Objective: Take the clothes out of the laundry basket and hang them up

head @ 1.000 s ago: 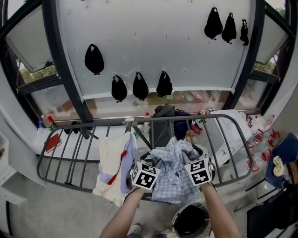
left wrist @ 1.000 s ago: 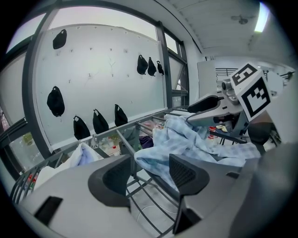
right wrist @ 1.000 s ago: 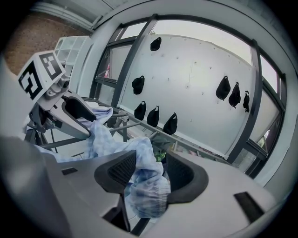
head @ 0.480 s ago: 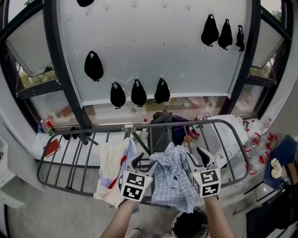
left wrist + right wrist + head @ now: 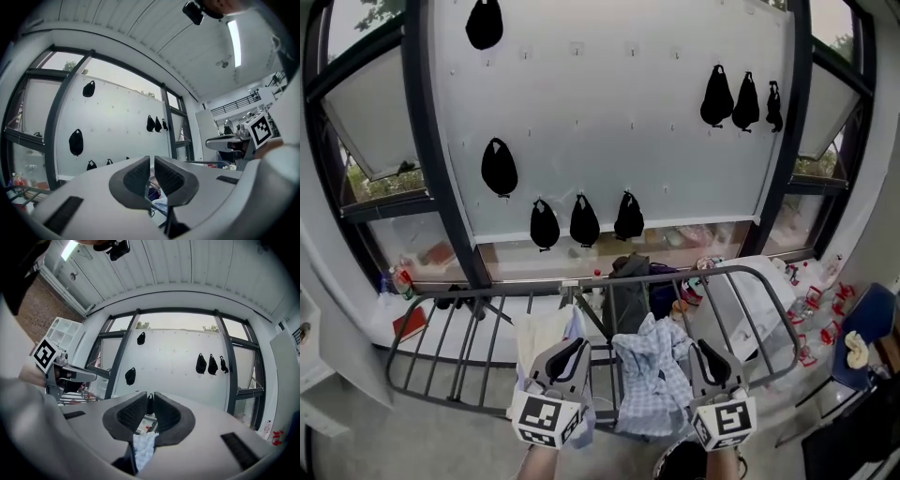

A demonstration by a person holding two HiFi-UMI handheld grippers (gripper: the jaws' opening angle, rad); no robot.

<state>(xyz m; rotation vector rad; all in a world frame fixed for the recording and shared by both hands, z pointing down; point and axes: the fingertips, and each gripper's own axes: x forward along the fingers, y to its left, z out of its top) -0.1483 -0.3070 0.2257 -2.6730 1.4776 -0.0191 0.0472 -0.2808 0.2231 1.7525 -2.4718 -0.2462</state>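
Grey drying rack, checked shirt draped over it, length hanging down, left tool and right tool just clenched, empty

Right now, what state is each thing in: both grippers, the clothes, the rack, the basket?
left gripper: jaws have just been closing, nearly together, nothing between.
right gripper: jaws have just been closing, nearly together, nothing between.
checked shirt: draped over the rack's front rail, free of grippers.
cream garment: draped over the rack, left of shirt.
drying rack: unfolded, bearing both garments.
laundry basket: mostly out of view, contents unclear.
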